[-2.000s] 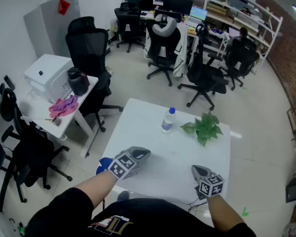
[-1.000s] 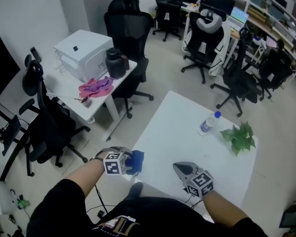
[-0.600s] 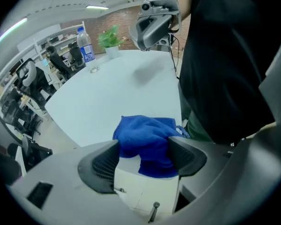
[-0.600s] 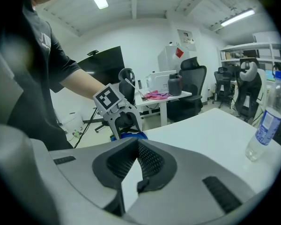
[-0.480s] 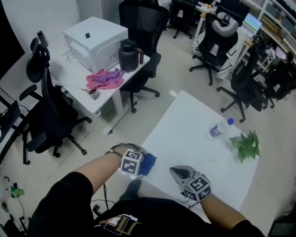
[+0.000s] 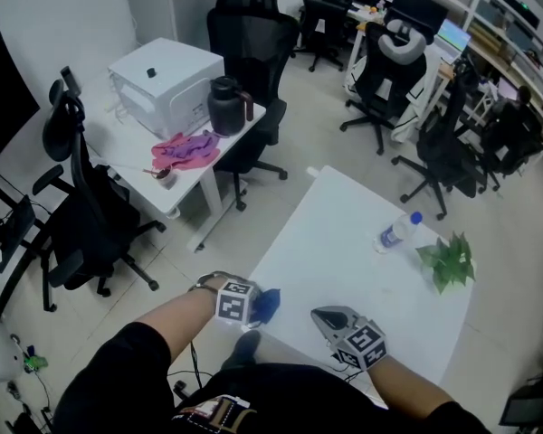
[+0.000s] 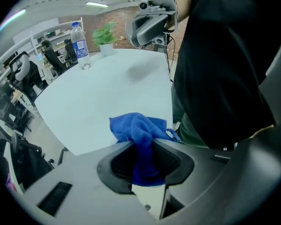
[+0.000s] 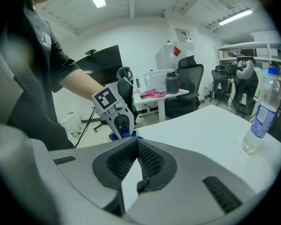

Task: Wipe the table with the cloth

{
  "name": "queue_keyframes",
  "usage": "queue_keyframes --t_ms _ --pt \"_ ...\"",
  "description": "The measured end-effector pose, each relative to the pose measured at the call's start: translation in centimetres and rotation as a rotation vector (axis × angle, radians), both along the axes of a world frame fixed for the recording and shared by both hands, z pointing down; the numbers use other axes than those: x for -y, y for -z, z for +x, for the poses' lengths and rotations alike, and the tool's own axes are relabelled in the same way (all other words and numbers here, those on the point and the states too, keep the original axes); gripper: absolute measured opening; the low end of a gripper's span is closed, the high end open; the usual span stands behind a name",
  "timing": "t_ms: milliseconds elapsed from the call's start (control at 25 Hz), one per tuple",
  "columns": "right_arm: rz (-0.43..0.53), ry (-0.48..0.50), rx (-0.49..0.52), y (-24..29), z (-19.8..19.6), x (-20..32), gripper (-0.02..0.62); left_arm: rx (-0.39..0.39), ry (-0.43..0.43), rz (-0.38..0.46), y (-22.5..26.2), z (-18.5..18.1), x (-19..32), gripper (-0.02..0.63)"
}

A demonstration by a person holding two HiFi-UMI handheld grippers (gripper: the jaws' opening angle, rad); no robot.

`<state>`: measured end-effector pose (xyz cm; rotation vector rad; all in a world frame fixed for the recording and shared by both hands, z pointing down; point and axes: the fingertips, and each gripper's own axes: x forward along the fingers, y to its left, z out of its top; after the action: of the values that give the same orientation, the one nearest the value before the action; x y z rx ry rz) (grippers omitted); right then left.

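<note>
A crumpled blue cloth (image 6: 268, 303) (image 7: 139, 128) lies at the near left corner of the white table (image 6: 344, 242). My left gripper (image 6: 253, 311) (image 7: 143, 143) points steeply down at it. Its jaws have just been closing, and the pads now pinch a fold of the cloth. My right gripper (image 6: 322, 316) (image 8: 133, 142) hovers over the table's near edge, a little right of the cloth, shut with nothing in it. The right gripper view shows the left gripper (image 8: 120, 123) over the cloth (image 8: 123, 135).
A water bottle (image 6: 394, 231) (image 8: 261, 116) and a small green plant (image 6: 446, 260) stand at the table's far right. To the left is a desk (image 6: 136, 165) with a white printer, a black jug and a pink cloth. Office chairs (image 6: 244, 43) ring the floor.
My left gripper went from over the table to its near left corner, down onto the blue cloth. The right gripper stayed near the front edge.
</note>
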<state>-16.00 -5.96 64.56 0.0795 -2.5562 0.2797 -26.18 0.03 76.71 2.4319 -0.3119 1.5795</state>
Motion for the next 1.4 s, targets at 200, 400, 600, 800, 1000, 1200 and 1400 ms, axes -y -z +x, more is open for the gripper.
queue_keyframes --t_ms 200,400,600,800,1000,1200,1400 --pt "0.001 -0.056 0.032 1.2 1.5 0.8 0.017 -0.124 0.144 -0.031 2.2 0.7 1.2 0.081" --pt "0.012 -0.204 0.063 2.2 6.4 4.0 0.017 -0.279 0.309 0.056 7.7 4.0 7.3 0.081" --pt "0.043 -0.408 0.085 3.6 14.6 8.2 0.017 -0.364 0.351 0.088 11.2 11.1 13.9 0.081" --pt "0.067 -0.587 0.074 4.5 23.8 10.8 0.017 -0.355 0.323 0.111 12.0 20.6 19.0 0.081" --pt "0.074 -0.687 0.065 4.9 30.5 11.0 0.017 -0.354 0.359 0.082 10.9 29.1 23.8 0.081" --pt "0.068 -0.736 0.036 3.9 35.5 9.4 0.017 -0.254 0.403 -0.016 6.5 34.5 25.5 0.081" --pt "0.053 -0.781 0.016 2.8 38.6 8.2 0.017 -0.129 0.531 0.005 3.0 33.8 28.2 0.081"
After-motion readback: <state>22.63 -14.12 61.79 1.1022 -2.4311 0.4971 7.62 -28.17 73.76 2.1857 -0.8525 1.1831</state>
